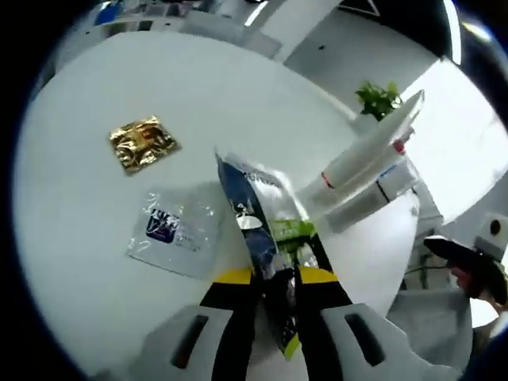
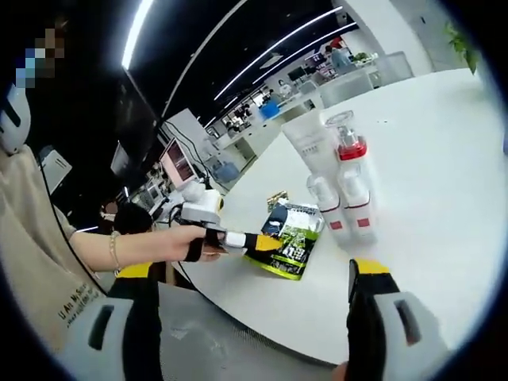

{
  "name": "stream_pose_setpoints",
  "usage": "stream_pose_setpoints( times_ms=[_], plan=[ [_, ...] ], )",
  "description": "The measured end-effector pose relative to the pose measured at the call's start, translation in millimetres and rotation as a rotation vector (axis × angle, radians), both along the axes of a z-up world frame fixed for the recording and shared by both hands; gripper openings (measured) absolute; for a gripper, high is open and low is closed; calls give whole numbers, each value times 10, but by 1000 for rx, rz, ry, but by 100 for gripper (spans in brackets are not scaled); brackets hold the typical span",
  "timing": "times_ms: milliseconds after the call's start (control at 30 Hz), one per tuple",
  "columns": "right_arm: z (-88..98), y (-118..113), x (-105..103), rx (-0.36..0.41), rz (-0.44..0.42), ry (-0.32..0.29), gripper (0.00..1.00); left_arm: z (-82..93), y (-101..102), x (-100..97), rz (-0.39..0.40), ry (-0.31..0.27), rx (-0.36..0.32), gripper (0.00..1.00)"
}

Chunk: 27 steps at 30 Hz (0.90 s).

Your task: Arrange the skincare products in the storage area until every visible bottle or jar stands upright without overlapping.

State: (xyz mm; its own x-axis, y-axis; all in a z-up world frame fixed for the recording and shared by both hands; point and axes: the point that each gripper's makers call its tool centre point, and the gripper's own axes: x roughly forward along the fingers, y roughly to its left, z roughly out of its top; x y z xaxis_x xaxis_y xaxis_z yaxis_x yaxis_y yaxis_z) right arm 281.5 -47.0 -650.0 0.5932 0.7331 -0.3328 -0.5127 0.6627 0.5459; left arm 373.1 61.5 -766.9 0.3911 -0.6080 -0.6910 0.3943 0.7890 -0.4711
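A flat sachet (image 1: pixel 266 254), dark blue with a green panel and white print, is pinched at its lower end between the left gripper's (image 1: pixel 274 317) yellow-tipped jaws, which are closed on it. In the right gripper view the same sachet (image 2: pixel 287 238) hangs just over the near edge of the white round surface (image 2: pixel 429 159), with a hand (image 2: pixel 186 242) driving the left gripper (image 2: pixel 238 240) in from beyond that edge.

The bottles stand together near the middle of the surface: a tall white tube (image 2: pixel 308 143), a clear-capped pump bottle with a red collar (image 2: pixel 348 147), and two small white bottles with red bands (image 2: pixel 343 208) just in front, all upright and touching or nearly so. In the left gripper view that cluster (image 1: pixel 369 171) sits toward the far edge, beside a green plant (image 1: pixel 379 97) beyond the surface.

Two more flat packets lie on the surface, well apart from the bottles: a gold foil one (image 1: pixel 143 143) and a clear one with a purple label (image 1: pixel 175 230).

The right gripper (image 2: pixel 254 317) has its jaws spread wide, holding nothing, hovering off the near edge. Plenty of bare white surface (image 1: pixel 95 95) lies open around the packets.
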Motion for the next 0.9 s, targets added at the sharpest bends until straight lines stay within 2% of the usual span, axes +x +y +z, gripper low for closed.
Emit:
stream_pose_setpoints(
  times_ms=[67, 200, 367, 500, 600, 633, 767, 900],
  plan=[
    [2, -2, -2, 2, -1, 0, 99, 9, 8, 0, -18, -25, 31, 21],
    [3, -15, -4, 3, -5, 0, 99, -6, 100, 24, -60, -92, 144, 28],
    [2, -19, -10, 3, -5, -1, 99, -31, 162, 43, -68, -105, 168, 28],
    [6, -20, -15, 4, -6, -1, 99, 31, 242, 111, -88, -172, 229, 30],
    [3, -25, -17, 6, -9, -1, 99, 142, 120, 144, -164, -269, 213, 35],
    [0, -27, -18, 5, -10, 0, 99, 158, 79, 138, -183, -286, 208, 39],
    [11, -36, -11, 6, -14, -3, 99, 71, -44, 151, -274, -352, 249, 50],
    [18, -58, -7, 5, -21, -6, 99, -59, -107, 104, -297, -340, 281, 54]
  ],
)
